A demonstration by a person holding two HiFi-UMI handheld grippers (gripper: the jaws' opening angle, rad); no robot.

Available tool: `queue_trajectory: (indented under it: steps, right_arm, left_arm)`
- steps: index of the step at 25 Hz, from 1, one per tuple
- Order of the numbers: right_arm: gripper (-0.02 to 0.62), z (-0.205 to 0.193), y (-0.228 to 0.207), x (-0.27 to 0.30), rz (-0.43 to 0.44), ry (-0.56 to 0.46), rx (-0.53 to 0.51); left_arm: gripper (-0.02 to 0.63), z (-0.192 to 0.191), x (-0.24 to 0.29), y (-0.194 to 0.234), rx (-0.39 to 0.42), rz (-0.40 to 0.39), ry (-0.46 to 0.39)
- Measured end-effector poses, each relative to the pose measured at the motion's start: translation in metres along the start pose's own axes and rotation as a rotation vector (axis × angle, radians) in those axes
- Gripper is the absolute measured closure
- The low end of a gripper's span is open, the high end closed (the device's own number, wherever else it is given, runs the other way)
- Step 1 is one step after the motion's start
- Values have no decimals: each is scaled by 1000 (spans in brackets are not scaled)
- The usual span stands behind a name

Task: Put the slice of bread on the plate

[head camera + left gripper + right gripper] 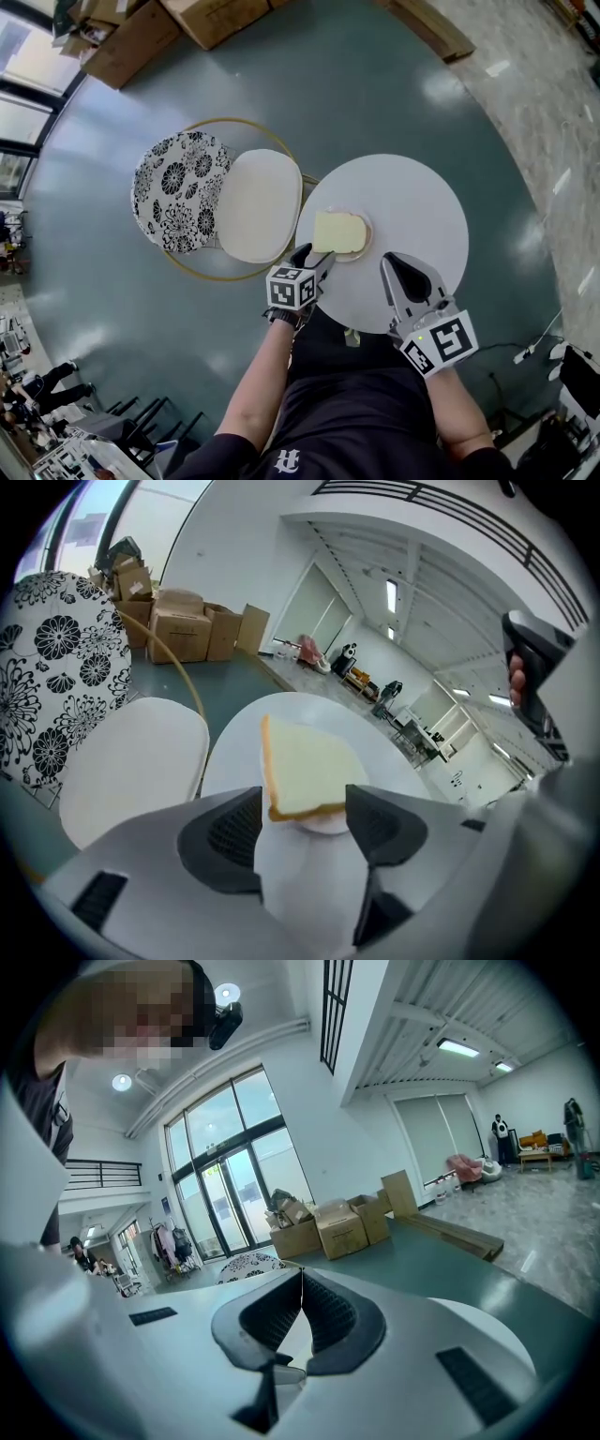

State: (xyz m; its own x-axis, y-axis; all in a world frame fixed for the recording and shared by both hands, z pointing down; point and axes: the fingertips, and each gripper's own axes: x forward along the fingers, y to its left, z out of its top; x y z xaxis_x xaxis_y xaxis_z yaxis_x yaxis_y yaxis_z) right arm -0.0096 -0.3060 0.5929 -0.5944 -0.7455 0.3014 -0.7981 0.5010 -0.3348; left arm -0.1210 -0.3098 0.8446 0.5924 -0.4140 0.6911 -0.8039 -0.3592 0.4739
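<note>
1. Left gripper view: left claw (302, 817) gapes wide, with the pads pressing nothing (the near edge of the slice of bread (305, 766) sits just beyond them).
2. Head view: the slice lies flat on the small plate (352, 256), which sits on the round white desk (422, 216).
3. Right gripper view: right claw (301, 1283) is closed and empty.

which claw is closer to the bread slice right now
Left. The left claw sits at the near edge of the bread slice, jaws apart, the slice just ahead of them. The right claw is shut and off to the slice's right, over the table.
</note>
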Motion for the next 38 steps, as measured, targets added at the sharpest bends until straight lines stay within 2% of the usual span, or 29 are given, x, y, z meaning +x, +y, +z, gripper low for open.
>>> queue_trajectory:
  steps: [7, 13, 25, 29, 33, 38]
  right_arm:
    - [589, 5, 5, -1, 12, 19, 5]
    - [589, 27, 9, -9, 16, 38, 3]
    - [589, 105, 40, -22, 70, -20, -96]
    - [589, 144, 48, -23, 94, -81, -158]
    - [589, 172, 60, -36, 112, -115, -198]
    - [589, 206, 83, -46, 146, -177, -252]
  left_arm:
    - [339, 7, -29, 5, -30, 61, -36]
    - [341, 45, -78, -16, 30, 90, -116]
    - [380, 164, -192, -113, 188, 24, -393]
    - [423, 209, -226, -156, 234, -21, -499]
    - [464, 237, -266, -208, 277, -65, -583]
    - [551, 269, -309, -244, 321, -52, -705]
